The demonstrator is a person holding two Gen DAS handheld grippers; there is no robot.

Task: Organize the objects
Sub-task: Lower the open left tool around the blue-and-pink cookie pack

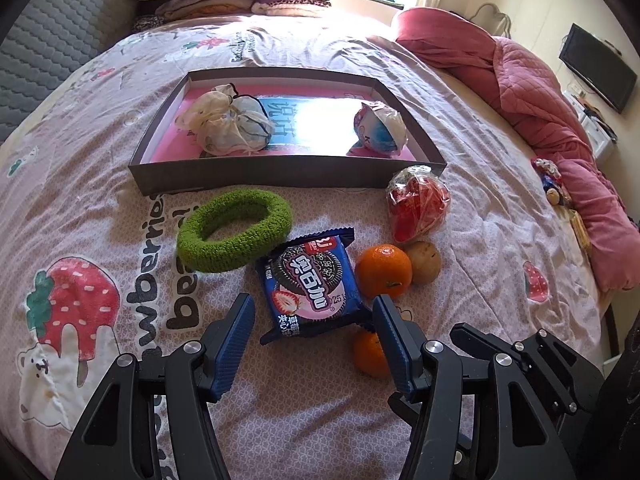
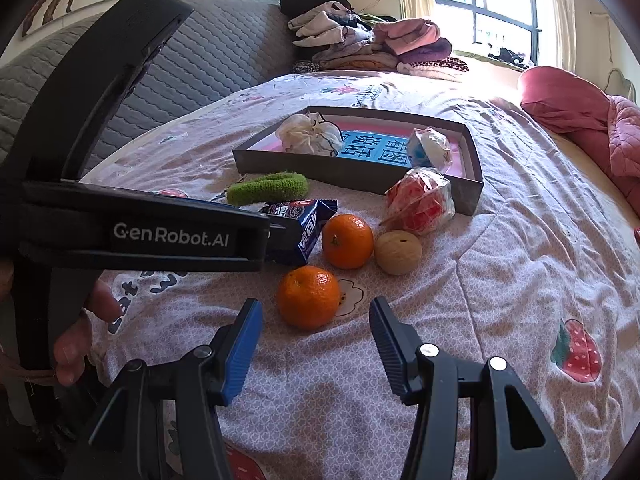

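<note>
Two handheld grippers hover over a bed covered by a pale pink strawberry-print quilt (image 1: 100, 208). On the left gripper (image 1: 314, 314) the jaws stand apart with nothing pressed between the blue ribbed pads; the dark blue foil cookie packet (image 1: 310, 284) lies on the quilt between and just beyond the fingertips. On the right gripper (image 2: 314, 316) the jaws are likewise apart and hold nothing, with the nearer round orange tangerine (image 2: 309, 297) resting on the quilt just beyond them.

From the cookie packet in the left wrist view: the fuzzy green knitted ring (image 1: 234, 232) touches it at ten o'clock, a second orange tangerine (image 1: 383, 271) sits just beside it at three o'clock, with a small tan-brown round fruit (image 1: 423, 262) touching that tangerine's far side. A red faceted ball in clear plastic wrap (image 1: 418, 204) lies at one o'clock, near the corner of the shallow dark cardboard tray (image 1: 280, 172) at twelve o'clock. Inside the tray, a knotted cream and blue cloth bundle (image 1: 228, 122) sits left and a white, blue and pink wrapped ball (image 1: 380, 128) right.

A person's fingers (image 2: 72, 344) show at eight o'clock in the right wrist view.
</note>
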